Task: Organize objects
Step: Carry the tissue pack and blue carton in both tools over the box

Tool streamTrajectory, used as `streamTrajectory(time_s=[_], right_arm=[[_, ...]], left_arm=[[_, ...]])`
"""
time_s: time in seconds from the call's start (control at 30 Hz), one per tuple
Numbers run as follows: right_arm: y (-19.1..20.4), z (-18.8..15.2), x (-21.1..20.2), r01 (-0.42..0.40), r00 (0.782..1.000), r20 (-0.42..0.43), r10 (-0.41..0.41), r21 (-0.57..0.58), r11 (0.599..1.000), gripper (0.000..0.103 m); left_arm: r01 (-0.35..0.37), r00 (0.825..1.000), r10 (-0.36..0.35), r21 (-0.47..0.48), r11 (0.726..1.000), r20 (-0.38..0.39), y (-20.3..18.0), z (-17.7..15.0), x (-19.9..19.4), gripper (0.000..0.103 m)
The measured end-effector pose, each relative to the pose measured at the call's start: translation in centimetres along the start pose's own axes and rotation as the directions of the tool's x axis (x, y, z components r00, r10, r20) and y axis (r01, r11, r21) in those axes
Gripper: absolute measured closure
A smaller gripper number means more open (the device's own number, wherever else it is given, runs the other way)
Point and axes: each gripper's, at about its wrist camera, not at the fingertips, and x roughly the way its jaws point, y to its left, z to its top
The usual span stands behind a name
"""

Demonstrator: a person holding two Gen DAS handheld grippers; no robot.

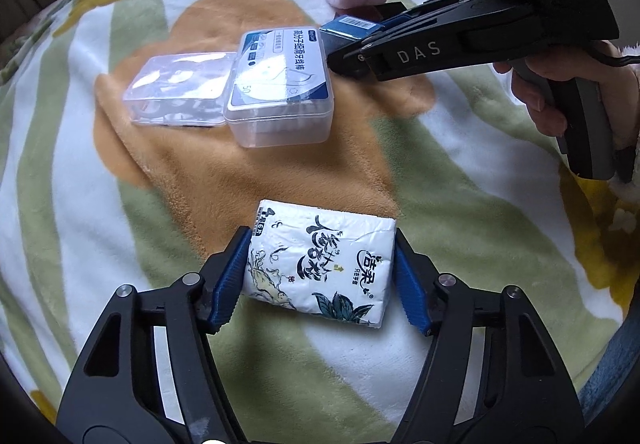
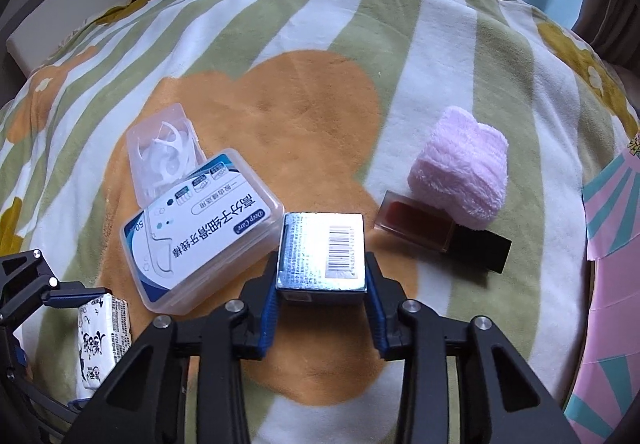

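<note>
My left gripper (image 1: 320, 276) clamps the tissue pack (image 1: 318, 264) at lower centre of the left wrist view, blue pads pressed against both its sides. My right gripper (image 2: 322, 284) clamps the small silver box (image 2: 322, 254) at centre of the right wrist view. The floss box (image 2: 200, 228) lies just left of it, on the striped blanket (image 2: 400, 64). The pink cloth (image 2: 460, 176) sits at centre right.

On the blanket (image 2: 420, 44), the floss box (image 2: 200, 228) overlaps the clear case (image 2: 160, 148), beside the barcode box (image 2: 324, 248).
</note>
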Motion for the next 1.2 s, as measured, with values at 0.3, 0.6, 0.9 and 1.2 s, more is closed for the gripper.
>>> streamTrajectory(time_s=[0.3, 0.6, 0.9, 1.2], right_arm=[[-0.3, 0.6, -1.7, 0.017, 1.000, -0.005, -0.017, 0.014, 1.000, 0.069], [-0.6, 2.2, -7.9, 0.024, 0.999, 0.023, -0.025, 0.041, 0.999, 0.069], [-0.6, 4.0, -16.7, 0.045, 0.997, 0.066, -0.049, 0.071, 0.996, 0.069], [-1.1, 4.3, -24.3, 0.087, 0.994, 0.059, -0.096, 0.136, 0.987, 0.069]], left_arm=[[0.009, 1.000, -0.009, -0.004, 1.000, 0.011, -0.5, 0.8, -1.6, 0.040], [0.001, 0.999, 0.001, -0.039, 0.999, 0.054, -0.5, 4.1, -6.4, 0.040], [-0.049, 0.991, 0.061, -0.105, 0.993, 0.121, -0.8, 8.9, -13.7, 0.040], [-0.087, 0.972, 0.132, -0.225, 0.970, 0.193, -1.7, 12.9, -20.5, 0.040]])
